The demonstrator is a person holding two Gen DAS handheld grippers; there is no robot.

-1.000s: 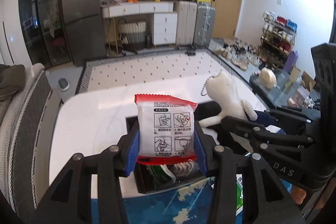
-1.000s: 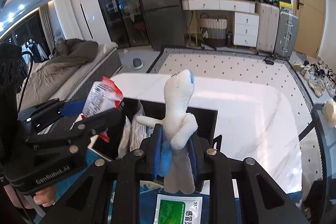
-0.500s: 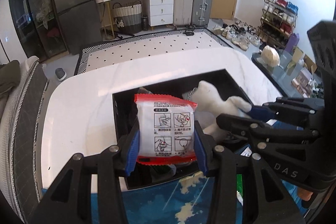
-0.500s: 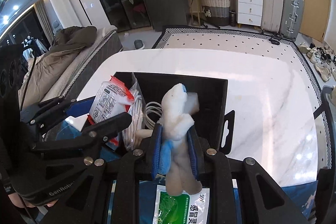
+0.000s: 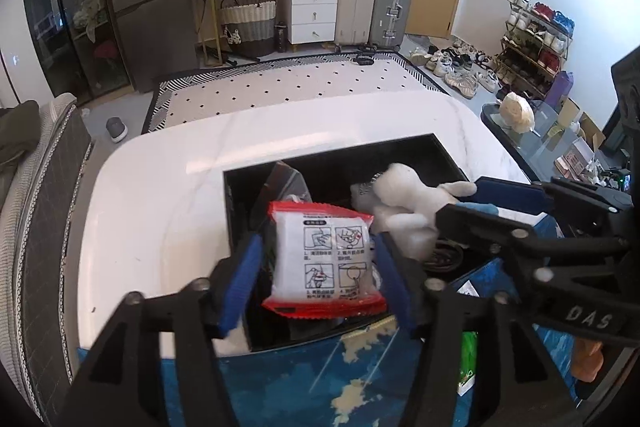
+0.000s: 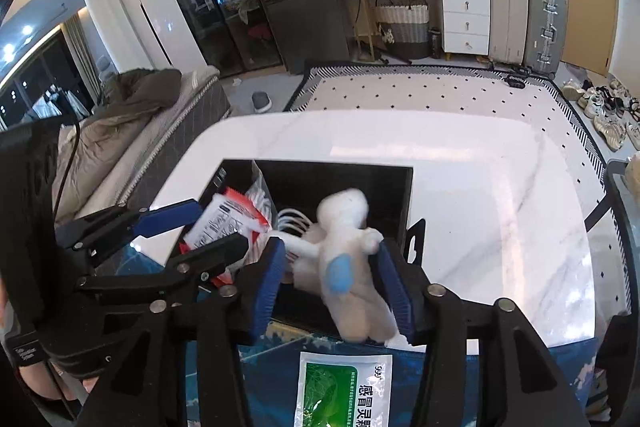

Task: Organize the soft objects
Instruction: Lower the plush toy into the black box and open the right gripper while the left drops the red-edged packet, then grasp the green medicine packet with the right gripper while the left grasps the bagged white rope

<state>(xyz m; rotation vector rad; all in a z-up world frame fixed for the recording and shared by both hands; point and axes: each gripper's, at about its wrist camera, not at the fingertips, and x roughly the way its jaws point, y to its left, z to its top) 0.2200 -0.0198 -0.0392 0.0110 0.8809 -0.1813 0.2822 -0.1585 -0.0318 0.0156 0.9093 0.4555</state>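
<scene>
A black open box (image 5: 436, 151) (image 6: 344, 175) stands on the white table. My left gripper (image 5: 316, 265) is open over the box's near left part; a red-edged white packet (image 5: 326, 263) (image 6: 224, 219) sits loose between its fingers. My right gripper (image 6: 334, 277) is open over the box's near right part; a white plush toy (image 6: 348, 255) (image 5: 404, 195) with a blue patch lies tilted between its fingers, touching the right one. The box holds a clear bag and a white coiled cable (image 6: 292, 221).
A green-and-white sachet (image 6: 344, 391) lies on the blue mat (image 5: 320, 383) at the table's near edge. The white marble table (image 6: 492, 211) spreads right of and beyond the box. A sofa (image 6: 132, 123) stands to the left.
Both grippers have dropped down over the box and opened. The packet and the plush toy, gripped before, now sit loose between the spread fingers.
</scene>
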